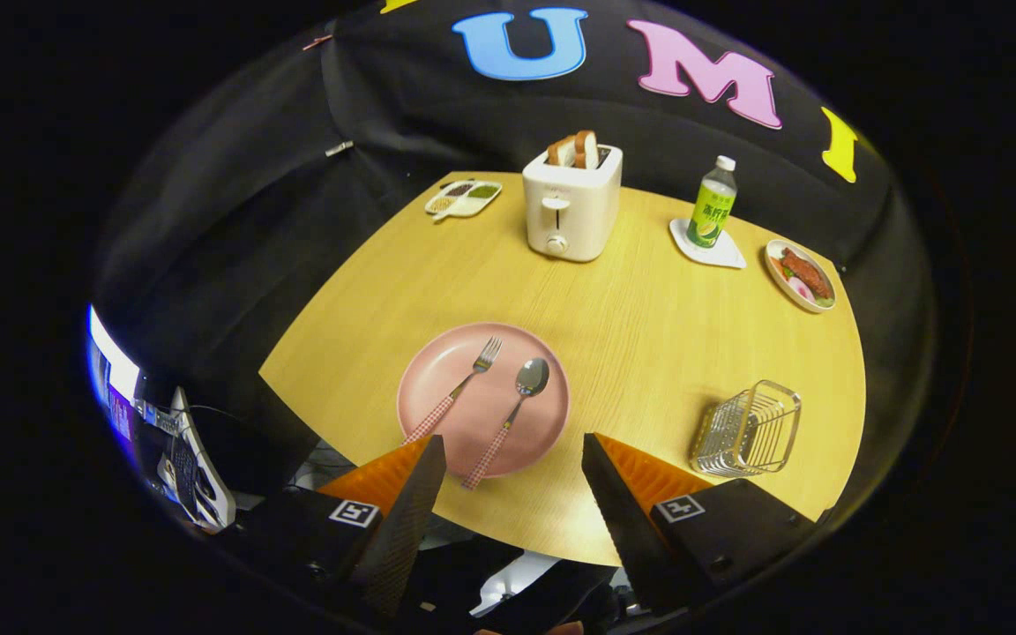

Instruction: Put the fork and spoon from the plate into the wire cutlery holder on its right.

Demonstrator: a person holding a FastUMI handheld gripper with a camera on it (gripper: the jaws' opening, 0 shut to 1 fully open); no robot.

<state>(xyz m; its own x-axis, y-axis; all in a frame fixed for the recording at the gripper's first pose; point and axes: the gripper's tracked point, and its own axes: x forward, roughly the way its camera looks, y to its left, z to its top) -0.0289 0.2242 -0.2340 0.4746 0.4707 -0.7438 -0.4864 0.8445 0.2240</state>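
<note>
A pink plate (455, 357) lies on the wooden table near its front edge, just ahead of my fingers. On it rest a fork (464, 385) and a spoon (512, 410), side by side, both with red-checked handles pointing toward me. The spoon's handle end overhangs the plate rim between my fingers. A wire cutlery holder (748, 429) stands to the right of the plate, beyond my right finger. My gripper (512, 450) is open, hovering above the table's front edge with nothing between its fingers.
A white toaster (571, 207) with bread slices stands at the back middle. A small divided dish (464, 197) sits back left. A green bottle (713, 205) on a white coaster and a plate of food (801, 275) are at the back right.
</note>
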